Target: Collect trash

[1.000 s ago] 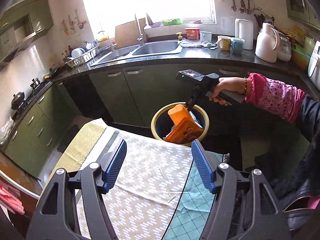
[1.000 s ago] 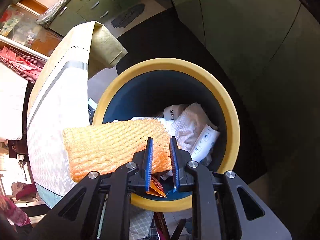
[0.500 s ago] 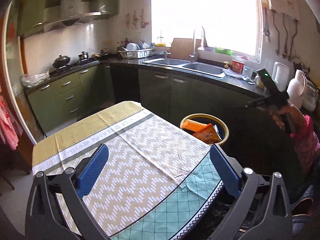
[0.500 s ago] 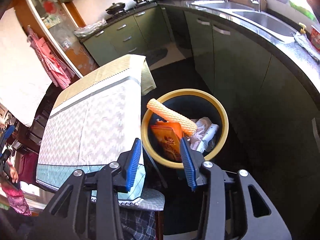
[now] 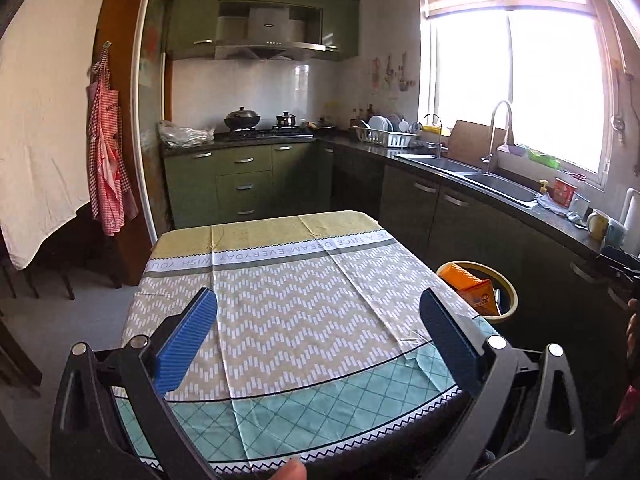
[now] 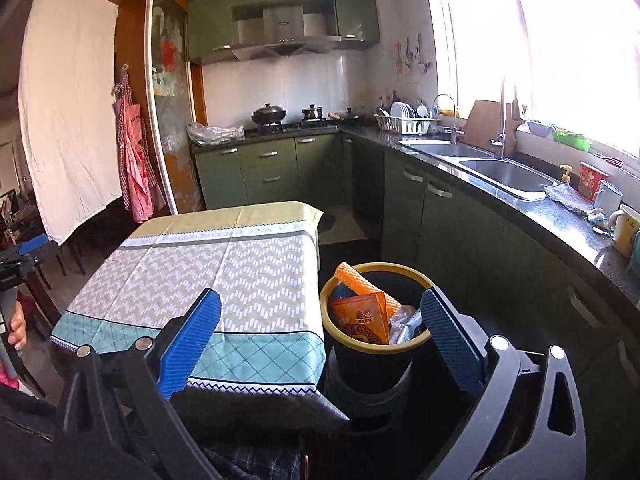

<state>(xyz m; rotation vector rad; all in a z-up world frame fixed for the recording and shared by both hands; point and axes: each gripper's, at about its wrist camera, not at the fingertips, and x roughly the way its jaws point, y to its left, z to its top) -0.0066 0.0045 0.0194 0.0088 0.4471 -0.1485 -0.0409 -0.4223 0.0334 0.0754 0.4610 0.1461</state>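
Observation:
A dark trash bin with a yellow rim (image 6: 416,272) stands on the floor to the right of the table. It holds an orange foam net (image 6: 366,286), an orange carton (image 6: 360,318) and white wrappers (image 6: 404,320). The bin also shows in the left wrist view (image 5: 510,294). My right gripper (image 6: 320,344) is open and empty, above and in front of the bin. My left gripper (image 5: 318,346) is open and empty over the near end of the table, which is covered by a patterned cloth (image 5: 288,300).
Green cabinets (image 6: 460,224) and a dark counter with a double sink (image 6: 480,160) run along the right. Mugs (image 6: 624,224) stand on the counter. A stove with pots (image 5: 260,124) is at the back. A red apron (image 5: 106,160) hangs at the left.
My right gripper opened, let go of the orange foam net into the bin and drew back upward. My left gripper lifted and pulled back to face the table and kitchen.

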